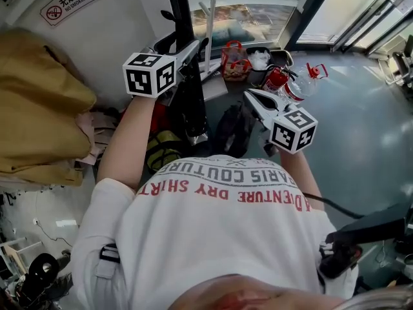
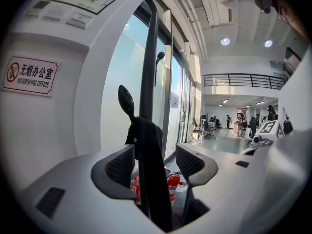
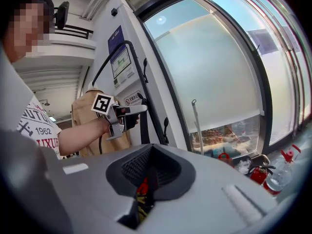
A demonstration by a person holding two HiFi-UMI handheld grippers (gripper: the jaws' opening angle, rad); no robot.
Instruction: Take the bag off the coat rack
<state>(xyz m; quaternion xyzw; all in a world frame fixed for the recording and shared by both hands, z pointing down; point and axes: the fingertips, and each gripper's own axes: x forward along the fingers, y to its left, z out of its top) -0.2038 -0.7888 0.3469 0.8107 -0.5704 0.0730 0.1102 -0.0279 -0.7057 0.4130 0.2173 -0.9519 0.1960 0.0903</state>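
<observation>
The black coat rack pole (image 1: 179, 11) stands against the wall, and a black bag (image 1: 232, 131) hangs low beside it. In the left gripper view a black strap (image 2: 152, 169) hangs from a knobbed peg (image 2: 126, 99) on the pole (image 2: 148, 57). My left gripper (image 2: 155, 162) (image 1: 197, 50) is open; the strap runs between its pads without either pressing on it. My right gripper (image 1: 248, 95) is lower, to the right, just above the bag. Its jaws (image 3: 151, 172) are nearly together, with a thin dark strip that looks like a bag strap pinched between them.
A tan coat (image 1: 39, 108) hangs at the left under a no-smoking sign (image 1: 72, 0). On the floor behind the rack are a red basket (image 1: 233, 60), red fire extinguishers (image 1: 277, 79) and a clear bottle (image 1: 303, 86). A thin grey rod (image 1: 210, 24) leans by the window.
</observation>
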